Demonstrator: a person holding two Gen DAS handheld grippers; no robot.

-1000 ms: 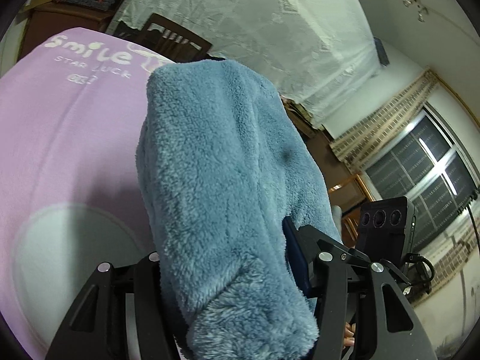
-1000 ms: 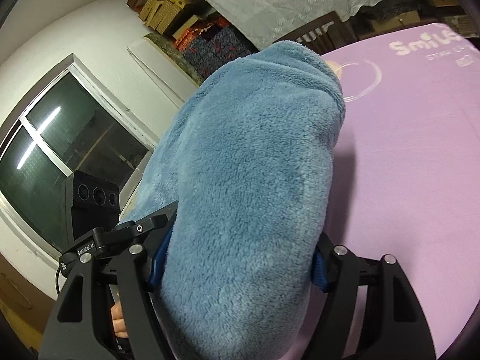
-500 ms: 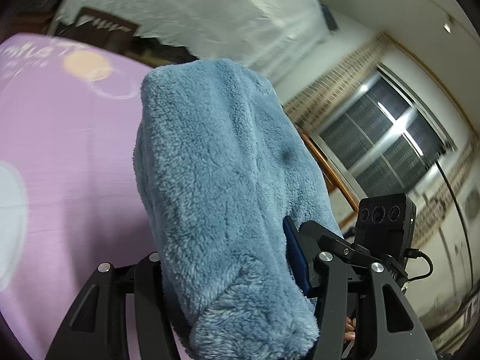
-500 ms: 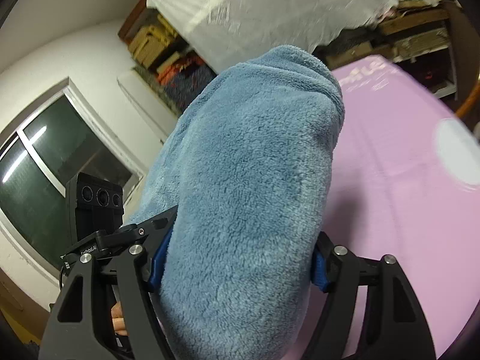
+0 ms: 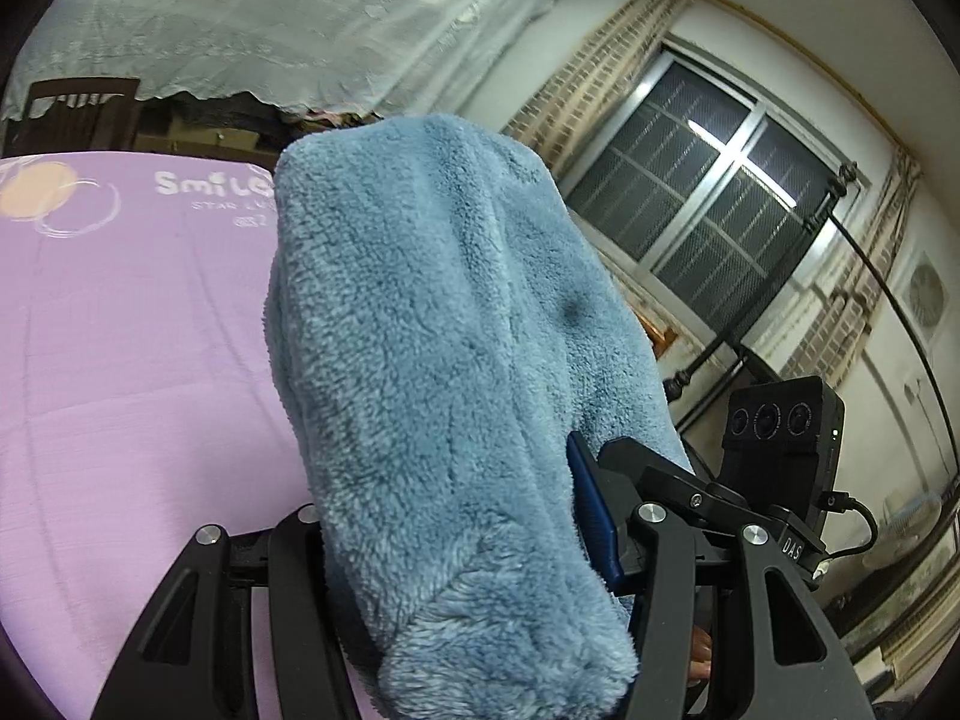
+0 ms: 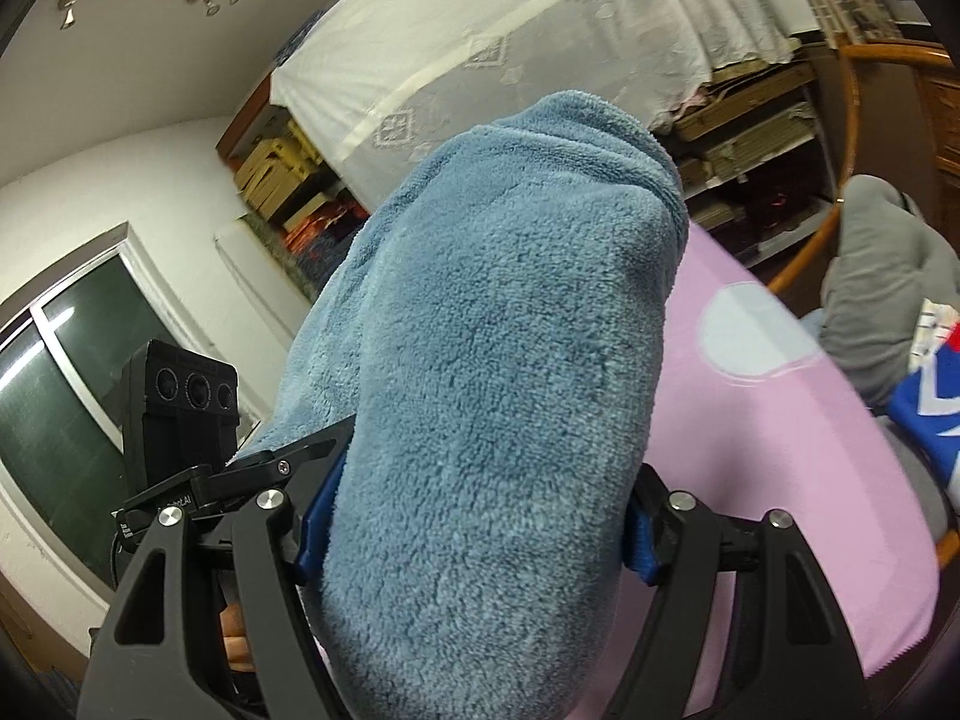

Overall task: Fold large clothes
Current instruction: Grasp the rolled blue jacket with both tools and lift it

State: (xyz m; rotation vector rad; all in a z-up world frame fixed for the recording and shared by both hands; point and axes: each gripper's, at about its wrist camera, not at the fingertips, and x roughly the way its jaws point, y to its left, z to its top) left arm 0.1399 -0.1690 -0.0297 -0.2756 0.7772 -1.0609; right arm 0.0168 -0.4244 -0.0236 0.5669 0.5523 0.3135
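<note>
Right wrist view alone showed grey clothing [image 6: 870, 276] far right; both the left gripper [image 5: 474, 540] and right gripper [image 6: 474, 516] were clamped on the blue fleece garment [image 5: 432, 330].

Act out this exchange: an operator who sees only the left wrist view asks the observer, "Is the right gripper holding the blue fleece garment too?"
Observer: Yes. The right gripper is shut on the blue fleece garment, with a thick bundle of it between the blue pads.
Operator: Is anything else lying near the pink sheet on that side?
Observer: A grey garment is heaped by the right edge of the pink sheet.
Operator: Only that?
Observer: No. Just below it is a blue and white cloth, partly cut off by the frame.
</note>
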